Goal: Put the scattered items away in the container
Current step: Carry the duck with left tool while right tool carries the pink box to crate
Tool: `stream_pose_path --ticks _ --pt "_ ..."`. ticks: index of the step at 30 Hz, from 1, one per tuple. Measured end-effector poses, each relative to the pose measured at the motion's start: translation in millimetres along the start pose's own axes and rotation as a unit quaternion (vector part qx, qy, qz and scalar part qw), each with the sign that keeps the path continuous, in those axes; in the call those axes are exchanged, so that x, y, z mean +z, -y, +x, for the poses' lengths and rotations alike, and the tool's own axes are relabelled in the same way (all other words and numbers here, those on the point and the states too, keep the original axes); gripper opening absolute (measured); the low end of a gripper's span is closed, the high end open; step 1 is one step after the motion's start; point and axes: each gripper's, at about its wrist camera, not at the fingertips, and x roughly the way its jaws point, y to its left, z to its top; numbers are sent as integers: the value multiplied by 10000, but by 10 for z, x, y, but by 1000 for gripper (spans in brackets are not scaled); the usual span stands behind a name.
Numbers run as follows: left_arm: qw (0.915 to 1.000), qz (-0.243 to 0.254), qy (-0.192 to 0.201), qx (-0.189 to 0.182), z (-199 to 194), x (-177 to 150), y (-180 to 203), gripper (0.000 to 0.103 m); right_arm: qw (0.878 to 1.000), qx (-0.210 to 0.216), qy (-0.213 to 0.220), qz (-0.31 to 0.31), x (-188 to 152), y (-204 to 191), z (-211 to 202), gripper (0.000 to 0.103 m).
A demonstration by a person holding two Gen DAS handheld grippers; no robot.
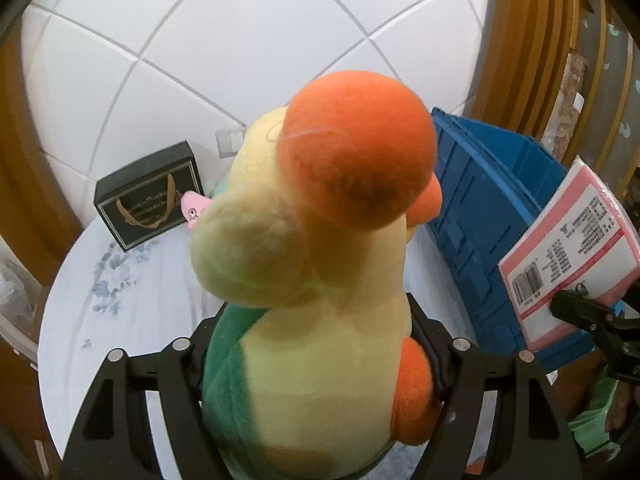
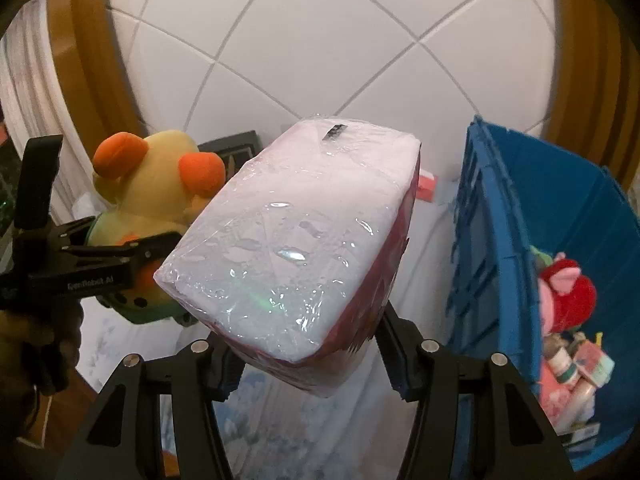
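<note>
My left gripper [image 1: 316, 364] was clamped on a soft plush toy with a pale yellow body, green back and round orange ears [image 1: 316, 240], its fingers pressing into the toy's lower body from both sides. I held the toy up above the round table draped in a white cloth with a faint blue flower print [image 1: 120, 300]. My right gripper [image 2: 308, 360] was closed around a plastic-wrapped pink and white pack of tissues [image 2: 296, 236], gripped at its near end and tilted up and away from me. In the left wrist view that same pack showed its printed label and barcode, raised just in front of the blue plastic crate [image 1: 492, 208] at the table's right side. Through the right wrist camera I could see into the crate: a red and pink plush toy [image 2: 568, 296] lay there on top of several small packets and boxes. At the back of the table a black rectangular box with gold lettering [image 1: 150, 196] stood against the white tiled wall [image 1: 240, 40], with a small pink object [image 1: 192, 206] just beside it.
</note>
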Motion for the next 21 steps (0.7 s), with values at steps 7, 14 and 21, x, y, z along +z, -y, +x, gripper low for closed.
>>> stream_pose_path --ticks 7,14,21 --pt "9998 78 192 59 -157 124 151 75 9993 58 381 -3 10 140 -488 57" --pt "9989 272 380 12 -269 316 538 75 9968 -33 786 170 81 525 -908 57" --pt "9967 582 520 -205 -281 502 1074 75 9951 -220 890 373 -2 940 -1144 57"
